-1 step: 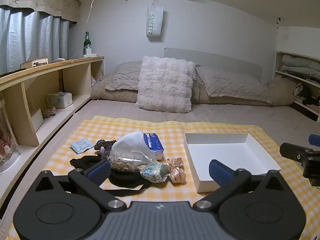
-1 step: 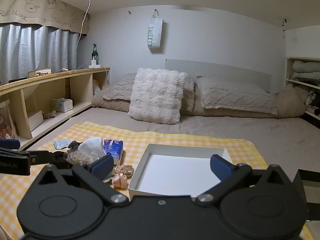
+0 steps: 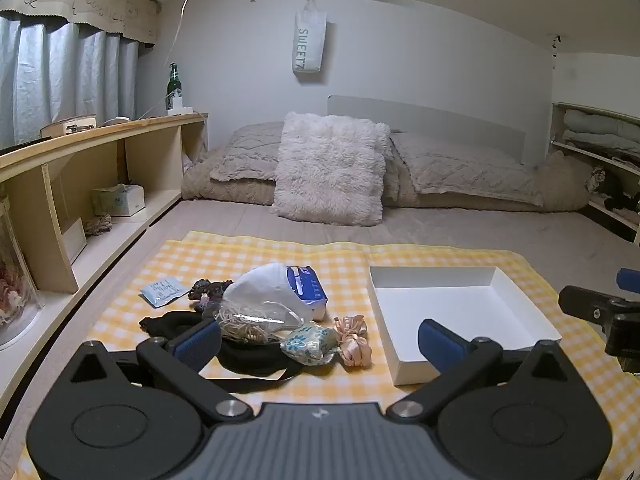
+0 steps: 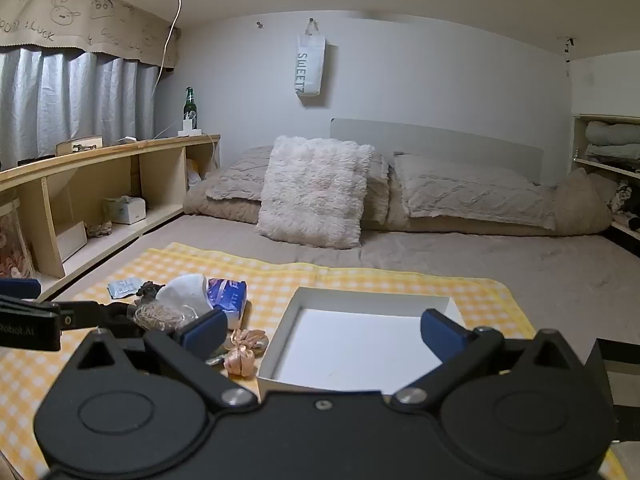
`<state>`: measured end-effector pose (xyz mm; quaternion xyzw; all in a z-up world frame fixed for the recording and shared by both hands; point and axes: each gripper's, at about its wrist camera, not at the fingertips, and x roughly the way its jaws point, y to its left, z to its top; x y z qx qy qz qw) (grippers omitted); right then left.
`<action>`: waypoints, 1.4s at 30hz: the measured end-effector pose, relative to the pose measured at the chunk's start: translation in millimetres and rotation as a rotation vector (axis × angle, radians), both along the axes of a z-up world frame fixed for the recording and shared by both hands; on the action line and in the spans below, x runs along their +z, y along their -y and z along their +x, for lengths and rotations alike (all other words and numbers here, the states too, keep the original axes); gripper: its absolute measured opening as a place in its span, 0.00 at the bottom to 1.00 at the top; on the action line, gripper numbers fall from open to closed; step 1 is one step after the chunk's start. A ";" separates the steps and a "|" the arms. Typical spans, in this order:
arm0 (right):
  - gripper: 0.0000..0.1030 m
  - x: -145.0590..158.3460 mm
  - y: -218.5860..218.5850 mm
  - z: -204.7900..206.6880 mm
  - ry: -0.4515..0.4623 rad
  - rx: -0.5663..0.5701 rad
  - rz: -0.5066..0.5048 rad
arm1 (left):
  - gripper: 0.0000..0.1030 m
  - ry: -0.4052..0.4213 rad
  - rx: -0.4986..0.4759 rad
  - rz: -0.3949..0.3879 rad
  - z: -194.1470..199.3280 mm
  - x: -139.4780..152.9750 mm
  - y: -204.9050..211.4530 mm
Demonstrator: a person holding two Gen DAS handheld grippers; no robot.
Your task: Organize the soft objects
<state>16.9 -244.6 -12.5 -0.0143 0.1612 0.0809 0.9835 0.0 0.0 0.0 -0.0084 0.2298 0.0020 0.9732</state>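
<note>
You're holding steady here, operator: nothing is showing as changed, not one item shifted, so the sorting is standing at its very start.

You're keeping the left gripper (image 3: 320, 340) low over the pile with its fingers (image 3: 198, 342) spread wide and nothing between them. The right gripper (image 4: 323, 332) is hovering in front of the white box (image 3: 428, 270), its fingers just as wide and just as empty.

The soft things are all lying bunched on the yellow checked cloth (image 3: 280, 256) spread over the bed (image 3: 480, 232), to the left of the box. The white mask (image 3: 260, 284) is leaning against the blue tissue pack (image 3: 308, 288), and the clear bag of bands (image 3: 244, 320) is sitting in front of them. The floral pouch (image 3: 310, 344) and the peach scrunchie (image 3: 354, 336) are lying side by side, nearest the box. The black strap (image 3: 252, 360) is trailing under the heap, with a dark scrunchie (image 3: 208, 288) and a small blue sachet (image 3: 162, 290) at the far left.

The box is sitting empty, so everything is waiting to go in. I'm reckoning the peach scrunchie is your easiest first pick: it's lying clear of the tangle and closest to the box.
</note>
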 end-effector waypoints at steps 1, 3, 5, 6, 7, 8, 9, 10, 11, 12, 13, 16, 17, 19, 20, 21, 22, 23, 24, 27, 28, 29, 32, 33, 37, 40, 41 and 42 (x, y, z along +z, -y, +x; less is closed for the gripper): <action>1.00 -0.2 -0.2 0.3 -0.001 0.000 0.000 | 1.00 0.001 0.000 0.002 0.0 0.0 0.0; 1.00 -0.3 -0.3 0.7 -0.003 0.000 -0.003 | 1.00 0.001 0.000 0.005 -0.1 0.0 0.1; 1.00 -0.5 -0.4 1.1 -0.004 -0.003 -0.005 | 1.00 0.000 0.002 0.005 -0.1 0.0 -0.1; 1.00 -0.6 -0.3 1.3 -0.004 -0.004 -0.003 | 1.00 0.000 0.004 0.004 -0.1 0.0 -0.3; 1.00 -0.8 -0.8 1.5 -0.005 -0.002 -0.007 | 1.00 -0.001 0.006 0.004 -0.2 0.1 -0.5; 1.00 -0.9 -0.9 1.6 -0.006 -0.004 -0.006 | 1.00 -0.001 0.008 0.004 -0.4 0.2 -0.7; 1.00 -1.0 -1.1 1.7 -0.006 -0.005 -0.006 | 1.00 -0.001 0.005 0.005 -0.4 0.0 0.0; 1.00 -0.2 -1.4 2.0 -0.007 -0.005 -0.006 | 1.00 0.000 0.006 0.005 -0.6 0.1 0.0; 1.00 0.4 -1.7 -0.4 -0.006 -0.005 -0.006 | 1.00 0.000 0.006 0.005 -0.9 0.1 0.1; 1.00 0.8 -2.0 -0.9 -0.006 -0.004 -0.006 | 1.00 -0.002 0.004 0.004 -0.2 0.0 -0.2; 1.00 -1.8 -3.0 -0.5 -0.006 -0.004 -0.006 | 1.00 -0.002 0.005 0.004 -0.4 0.1 -0.3; 1.00 -3.4 -2.1 0.3 -0.006 -0.004 -0.006 | 1.00 -0.002 0.006 0.004 -0.3 0.0 -0.3; 1.00 -2.2 -2.0 1.0 -0.007 -0.003 -0.008 | 1.00 -0.002 0.003 0.005 -0.2 0.0 0.0; 1.00 -1.9 -2.1 0.8 -0.008 -0.001 -0.008 | 1.00 -0.003 0.003 0.005 -0.2 0.0 -0.1; 1.00 -1.4 -1.7 1.3 -0.009 -0.002 -0.008 | 1.00 -0.003 0.003 0.005 -0.2 0.0 -0.1; 1.00 -1.6 -1.9 0.4 -0.009 -0.002 -0.009 | 1.00 -0.003 0.003 0.005 -0.2 0.1 -0.1; 1.00 -1.2 -1.5 0.7 -0.010 -0.002 -0.008 | 1.00 -0.003 0.002 0.005 -0.2 0.1 -0.1; 1.00 -1.5 -1.9 3.2 -0.010 -0.001 -0.009 | 1.00 -0.003 0.002 0.005 -0.1 0.0 -0.1; 1.00 -1.6 -1.9 3.1 -0.010 -0.001 -0.009 | 1.00 -0.003 0.003 0.005 -0.1 0.0 -0.1; 1.00 -1.5 -2.1 2.8 -0.011 -0.002 -0.009 | 1.00 -0.004 0.005 0.007 0.5 -3.0 -0.3; 1.00 -1.2 -2.0 2.8 -0.011 -0.002 -0.009 | 1.00 -0.005 0.005 0.007 0.5 -3.4 -0.5; 1.00 -1.2 -1.9 2.7 -0.012 -0.002 -0.009 | 1.00 -0.004 0.004 0.007 0.5 -3.2 -0.6; 1.00 -0.7 -1.5 2.4 -0.012 -0.001 -0.008 | 1.00 -0.004 0.005 0.007 -0.1 -4.3 -3.8; 1.00 -0.5 -1.4 2.3 -0.012 -0.001 -0.009 | 1.00 -0.004 0.007 0.006 -0.9 -5.1 -5.9; 1.00 -1.7 -1.6 3.2 -0.013 0.001 -0.010 | 1.00 -0.005 0.004 0.006 -1.1 -4.2 -6.4; 1.00 -2.9 -3.0 4.0 -0.015 0.001 -0.011 | 1.00 -0.005 0.004 0.006 -1.1 -4.1 -6.2; 1.00 -2.9 -3.1 4.1 -0.015 0.001 -0.011 | 1.00 -0.005 0.004 0.006 -1.1 -4.2 -6.5; 1.00 -3.0 -3.2 4.2 -0.015 0.001 -0.011 | 1.00 -0.005 0.004 0.006 -1.5 -5.0 -7.8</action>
